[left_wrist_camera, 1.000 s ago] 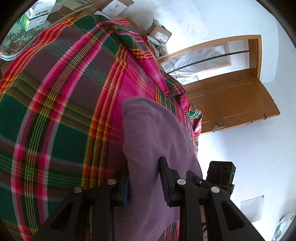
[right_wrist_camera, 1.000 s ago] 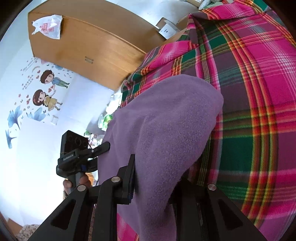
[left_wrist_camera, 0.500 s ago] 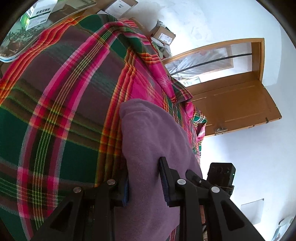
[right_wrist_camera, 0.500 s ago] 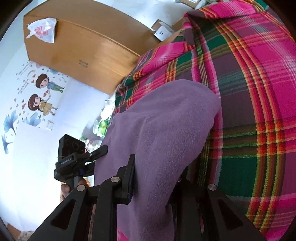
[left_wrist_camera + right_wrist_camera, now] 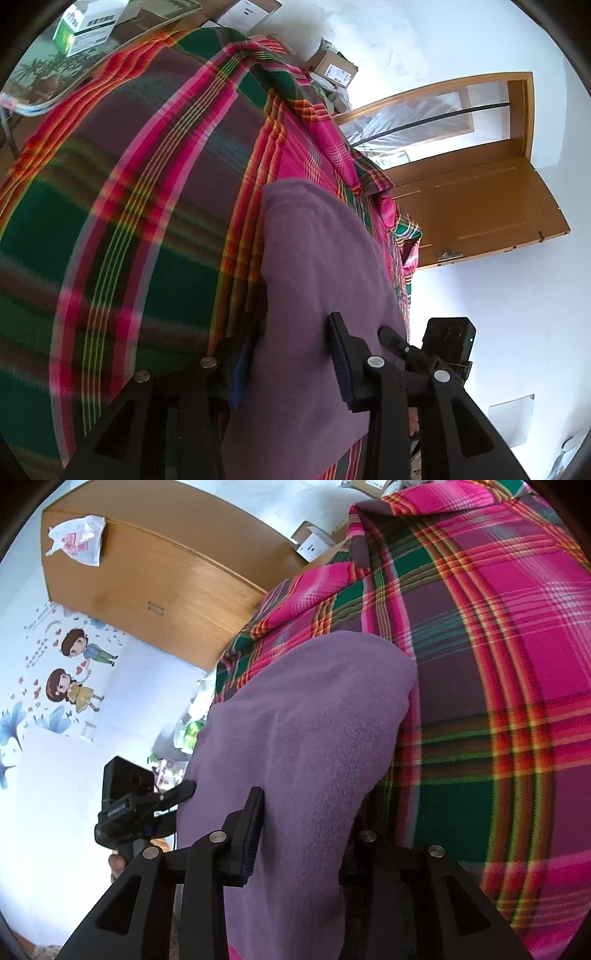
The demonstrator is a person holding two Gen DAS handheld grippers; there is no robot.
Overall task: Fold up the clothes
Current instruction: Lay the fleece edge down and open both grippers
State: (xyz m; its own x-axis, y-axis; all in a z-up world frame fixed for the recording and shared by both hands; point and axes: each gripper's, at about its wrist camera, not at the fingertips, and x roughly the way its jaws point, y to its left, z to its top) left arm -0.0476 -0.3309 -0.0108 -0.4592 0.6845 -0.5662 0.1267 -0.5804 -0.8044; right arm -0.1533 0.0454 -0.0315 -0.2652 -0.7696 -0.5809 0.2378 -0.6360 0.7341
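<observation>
So: 2 grippers, 1 purple garment, 1 plaid cloth. The left gripper [image 5: 291, 360] is pinching the purple fleece garment [image 5: 317, 277] between its 2 black fingers; the fabric bulges up betw. them and drapes fwd over the plaid cloth [image 5: 129, 192]. The right gripper [image 5: 306, 834] clamps the same purple fleece garment [image 5: 306, 731] too, its left finger pressed vs. the fleece, the right finger mostly hidden under the fabric. Each wrist view shows the other gripper's camera unit beside the fleece: 1 black box in the left view [image 5: 448, 341], 1 in the right view [image 5: 127, 786], w/ a bit of a hand [image 5: 117, 862] under it.

The garment lies on top of the pink/green/red plaid cloth [image 5: 480, 664], which covers the whole work surface; the garment's rounded far edge rests near the cloth's pink band in both views.

Boxes: 1 green-and-white carton [image 5: 88, 26] at the top left, 1 flat cardboard box w/ a white label [image 5: 247, 13] next to it, 1 small brown box [image 5: 334, 68] at the cloth's far edge; contents can't be seen. Right view: 1 open cardboard box [image 5: 314, 541] behind the cloth, inside not visible.

Also 1 wooden door [image 5: 476, 206], 1 wooden cabinet [image 5: 147, 576] w/ 1 plastic bag [image 5: 77, 541] on it, 2 cartoon figures stuck on the wall [image 5: 74, 668].
</observation>
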